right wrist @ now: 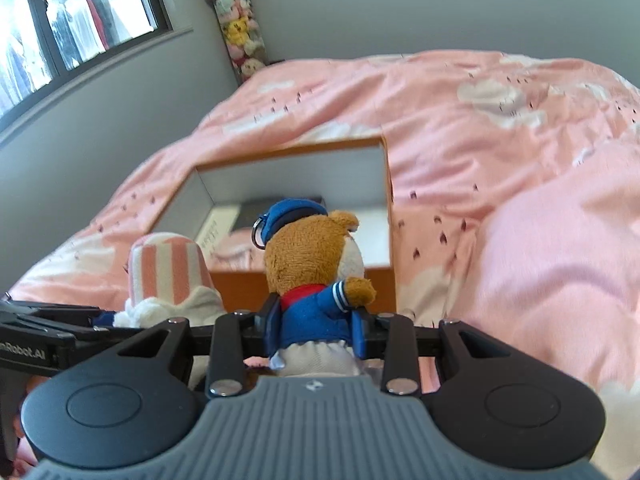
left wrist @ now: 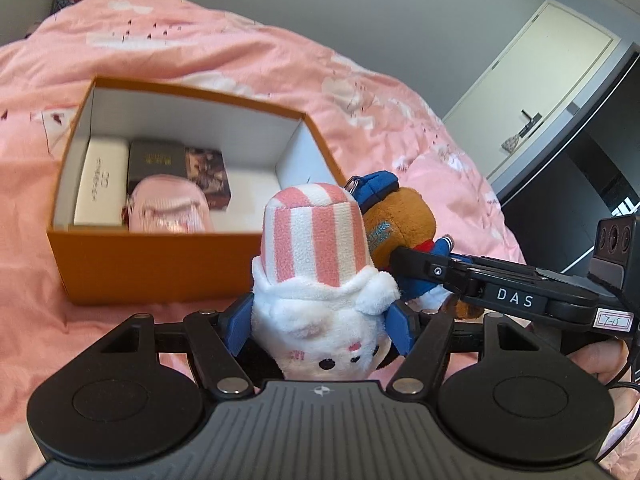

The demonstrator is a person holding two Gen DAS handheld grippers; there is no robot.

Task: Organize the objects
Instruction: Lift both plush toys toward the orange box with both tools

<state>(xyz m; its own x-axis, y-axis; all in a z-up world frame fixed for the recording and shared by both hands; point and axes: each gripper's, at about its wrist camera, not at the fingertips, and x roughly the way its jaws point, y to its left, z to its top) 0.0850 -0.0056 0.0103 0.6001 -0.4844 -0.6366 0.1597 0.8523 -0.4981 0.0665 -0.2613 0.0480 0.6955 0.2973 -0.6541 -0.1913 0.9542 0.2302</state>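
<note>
My left gripper [left wrist: 318,322] is shut on a white plush with a pink-and-white striped hat [left wrist: 316,276], held just in front of an open orange box [left wrist: 160,268] on the pink bed. My right gripper [right wrist: 316,326] is shut on a brown bear plush in a blue sailor suit and cap [right wrist: 316,272], held beside the striped plush [right wrist: 168,276], short of the box [right wrist: 300,152]. The bear [left wrist: 400,224] and right gripper [left wrist: 404,276] show at right in the left wrist view. Inside the box lie a white case [left wrist: 100,184], a dark box [left wrist: 156,160], a pink pouch [left wrist: 168,208] and a patterned card box [left wrist: 208,176].
A rumpled pink duvet [right wrist: 500,160] covers the bed all round the box. A hanging column of plush toys [right wrist: 240,32] is in the far corner by a window [right wrist: 72,20]. A white door [left wrist: 532,96] stands at right. Bare white floor shows in the box's right half [left wrist: 248,196].
</note>
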